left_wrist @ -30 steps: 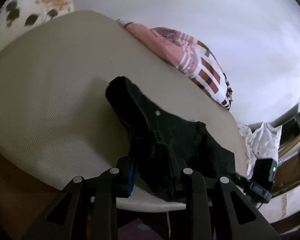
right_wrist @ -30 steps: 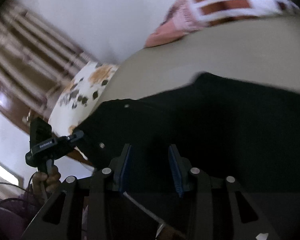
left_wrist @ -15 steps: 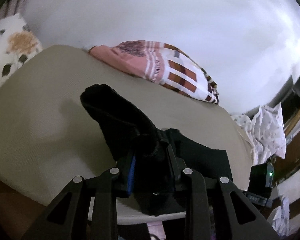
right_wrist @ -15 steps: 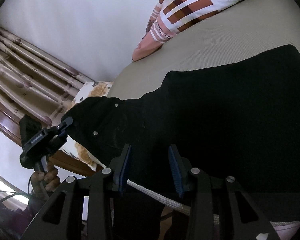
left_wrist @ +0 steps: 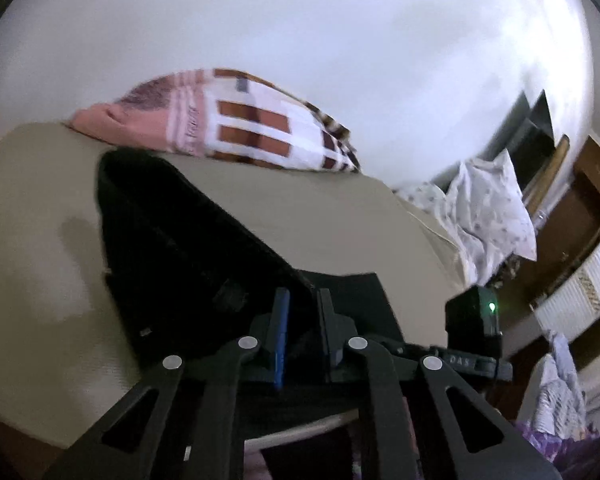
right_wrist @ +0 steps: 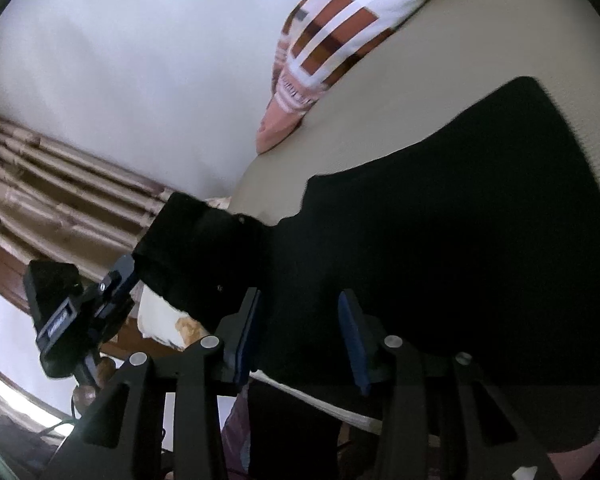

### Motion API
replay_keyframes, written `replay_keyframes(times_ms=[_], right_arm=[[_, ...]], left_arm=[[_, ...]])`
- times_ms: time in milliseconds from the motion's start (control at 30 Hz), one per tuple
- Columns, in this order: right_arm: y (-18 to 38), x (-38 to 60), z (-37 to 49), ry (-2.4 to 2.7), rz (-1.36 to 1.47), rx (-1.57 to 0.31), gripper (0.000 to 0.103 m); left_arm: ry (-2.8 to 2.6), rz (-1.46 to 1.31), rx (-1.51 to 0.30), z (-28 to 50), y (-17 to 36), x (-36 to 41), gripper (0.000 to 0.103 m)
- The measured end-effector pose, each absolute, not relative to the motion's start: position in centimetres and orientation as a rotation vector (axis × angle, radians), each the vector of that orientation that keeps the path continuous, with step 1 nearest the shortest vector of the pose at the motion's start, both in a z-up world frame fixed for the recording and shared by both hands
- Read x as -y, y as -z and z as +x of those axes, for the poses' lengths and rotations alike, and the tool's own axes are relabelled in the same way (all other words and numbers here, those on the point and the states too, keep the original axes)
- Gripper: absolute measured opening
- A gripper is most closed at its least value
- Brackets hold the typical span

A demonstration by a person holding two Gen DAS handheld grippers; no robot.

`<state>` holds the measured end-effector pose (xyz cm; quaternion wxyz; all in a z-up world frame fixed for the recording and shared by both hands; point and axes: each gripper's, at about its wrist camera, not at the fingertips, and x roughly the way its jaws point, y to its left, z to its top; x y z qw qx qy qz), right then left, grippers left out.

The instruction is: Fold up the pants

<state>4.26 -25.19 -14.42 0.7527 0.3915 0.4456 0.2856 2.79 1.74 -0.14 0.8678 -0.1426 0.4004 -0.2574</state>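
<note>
The black pants [right_wrist: 440,240] lie spread over the near part of the bed [left_wrist: 320,216], their lower edge running along the bed's front edge, with one end raised off the mattress toward the bed's left side. The left gripper [right_wrist: 130,276] has its jaws pressed together on that raised end, seemingly the waistband, since small metal studs show in the cloth there; the right-wrist view shows the fabric hanging from it above the mattress. The right gripper [right_wrist: 300,336] sits at the front edge with its blue pads [right_wrist: 246,340] on either side of the cloth, jaws partly spread, and whether they actually pinch the pants cannot be told from either view. The step in hand appears to be carrying the lifted end across to lay it over the flat part. To do this well, the left hand should keep the cloth taut and high enough that it does not drag and bunch the layer beneath (the loose fold under the left gripper already sags a little), and set it down so the edges meet those of the lower layer. The right gripper would best anchor the front edge so the flat half does not slide. The striped pillow [left_wrist: 236,124] at the bed's far edge lies clear of the fold.
</note>
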Motion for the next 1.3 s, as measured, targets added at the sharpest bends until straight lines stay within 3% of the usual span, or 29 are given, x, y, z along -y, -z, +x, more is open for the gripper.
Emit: replay_keyframes(times_ms=[533,633,700,867,1000,1300], right_arm=[[12.5,22.0,4.7,-0.771,0.824,-0.949,0.051],[11.6,20.2,4.7,-0.847,0.734,-0.937,0.058],[10.7,18.4,4.3,-0.898,0.624,-0.901,0.069],[10.7,15.2,3.9,-0.938,0.495,-0.881,0.077],[10.2,13.6,4.2,-0.924,0.531,-0.819,0.100],[8.9,9.5,4.6,-0.849,0.487,-0.775,0.103]], left_arm=[[0.572,-0.371,-0.876,3.9,2.2,-1.9,0.013],[0.578,-0.395,-0.883,4.2,2.4,-2.0,0.013],[0.580,-0.401,-0.885,4.2,2.4,-2.0,0.013],[0.580,-0.414,-0.891,4.4,2.3,-2.2,0.013],[0.581,-0.421,-0.894,4.5,2.3,-2.3,0.013],[0.575,-0.438,-0.882,5.0,2.3,-2.6,0.013]])
